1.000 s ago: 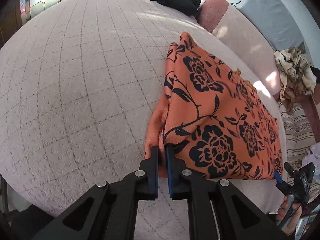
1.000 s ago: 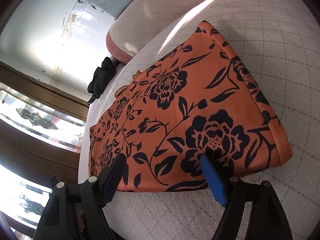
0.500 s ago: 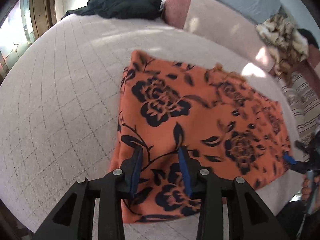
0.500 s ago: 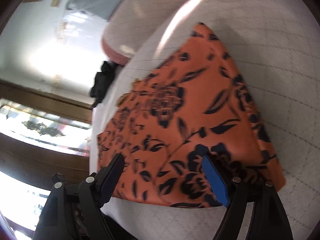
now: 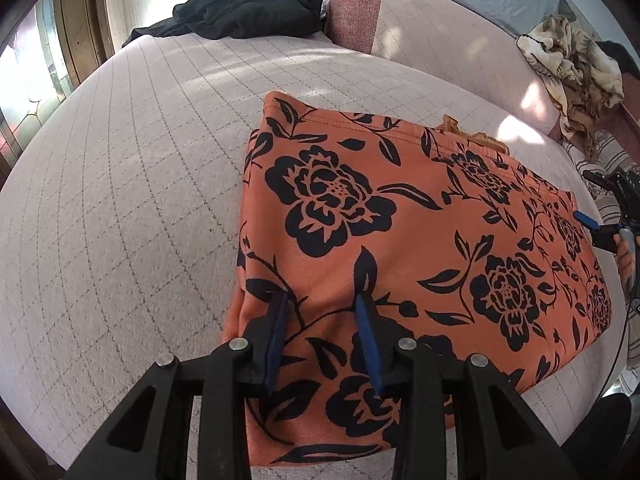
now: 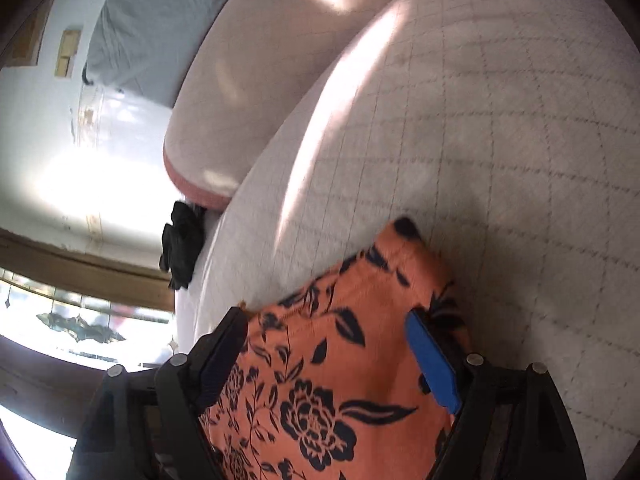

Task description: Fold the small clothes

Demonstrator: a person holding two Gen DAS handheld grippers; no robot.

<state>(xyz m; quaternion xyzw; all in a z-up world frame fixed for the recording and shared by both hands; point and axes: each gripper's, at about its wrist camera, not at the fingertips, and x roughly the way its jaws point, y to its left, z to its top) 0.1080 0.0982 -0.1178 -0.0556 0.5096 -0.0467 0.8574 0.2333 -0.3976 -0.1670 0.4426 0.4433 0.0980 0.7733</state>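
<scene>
On the pale quilted bed point(image 5: 120, 200), a folded orange floral garment point(image 5: 400, 240) is seen laid flat, with the left tongs point(image 5: 322, 308) parted narrowly above its near edge, gripping nothing, and the right tongs point(image 6: 328, 332) spread wide over its other end, empty.

Home: quilted bed point(image 5: 120, 208), stained-glass window point(image 6: 76, 324)

Black angular left gripper point(image 5: 324, 300) and right gripper point(image 6: 328, 320): silver screws, blue-padded jaws.
</scene>
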